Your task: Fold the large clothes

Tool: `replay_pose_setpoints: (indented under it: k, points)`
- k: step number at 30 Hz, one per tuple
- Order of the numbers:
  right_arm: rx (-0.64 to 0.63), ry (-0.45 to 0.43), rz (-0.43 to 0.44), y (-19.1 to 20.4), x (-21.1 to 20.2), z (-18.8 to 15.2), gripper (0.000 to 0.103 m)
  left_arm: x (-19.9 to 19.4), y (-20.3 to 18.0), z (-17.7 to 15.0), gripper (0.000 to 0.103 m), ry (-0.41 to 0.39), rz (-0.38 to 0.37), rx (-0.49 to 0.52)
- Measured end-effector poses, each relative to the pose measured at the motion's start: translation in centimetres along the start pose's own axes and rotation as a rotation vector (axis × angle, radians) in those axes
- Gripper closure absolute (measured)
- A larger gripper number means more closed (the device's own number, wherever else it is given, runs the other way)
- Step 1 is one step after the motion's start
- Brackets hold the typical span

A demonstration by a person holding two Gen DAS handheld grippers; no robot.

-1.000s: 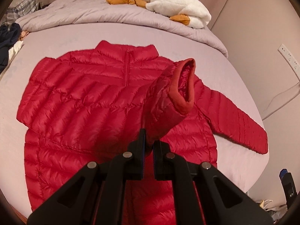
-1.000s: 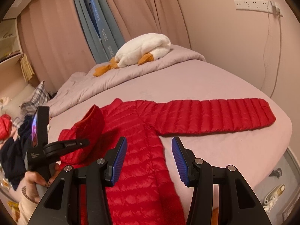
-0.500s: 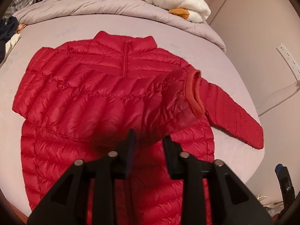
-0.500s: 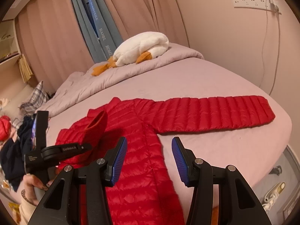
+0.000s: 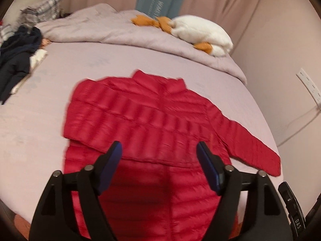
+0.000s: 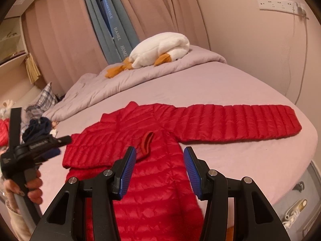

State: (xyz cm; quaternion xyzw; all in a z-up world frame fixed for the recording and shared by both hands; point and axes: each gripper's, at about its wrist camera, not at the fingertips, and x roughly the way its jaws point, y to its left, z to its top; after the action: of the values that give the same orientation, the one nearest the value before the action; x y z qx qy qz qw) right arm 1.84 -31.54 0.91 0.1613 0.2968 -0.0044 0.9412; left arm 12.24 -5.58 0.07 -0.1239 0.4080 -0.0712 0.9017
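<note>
A red puffer jacket lies front up on the lilac bed. One sleeve is folded across its chest, the cuff resting near the middle. The other sleeve stretches straight out to the right. My left gripper hovers above the jacket's lower chest with its jaws opening and nothing between them. In the right wrist view the left gripper shows side-on at the left, held by a hand. My right gripper stands open over the jacket's body, holding nothing.
A white plush goose lies on the bunched quilt at the bed's head. Dark clothes are heaped at the left edge. A wall with a socket strip and cable runs close along the right side.
The left gripper let go of the sleeve cuff, opened wide, and drew back and up. The sleeve now lies flat across the chest. The right gripper stayed put.
</note>
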Motion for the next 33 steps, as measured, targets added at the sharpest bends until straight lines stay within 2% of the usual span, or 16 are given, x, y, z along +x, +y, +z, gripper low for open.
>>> replay_pose_setpoints:
  k: [5,17,28,33]
  points:
    - [-0.022,0.014,0.015,1.2,0.6,0.1,0.052,-1.7,3.4,0.6,0.014,-0.041,0.066,-0.05]
    - [-0.102,0.043,0.062,5.6,2.2,0.4,0.052,-3.3,9.6,-0.2,0.013,-0.06,0.177,-0.116]
    - [-0.149,0.128,0.097,8.0,5.2,0.7,0.052,-2.4,13.5,-2.2,0.013,-0.008,0.194,-0.197]
    - [-0.116,0.195,0.113,8.0,7.7,0.8,0.046,-1.7,14.9,-3.5,0.013,0.04,0.174,-0.244]
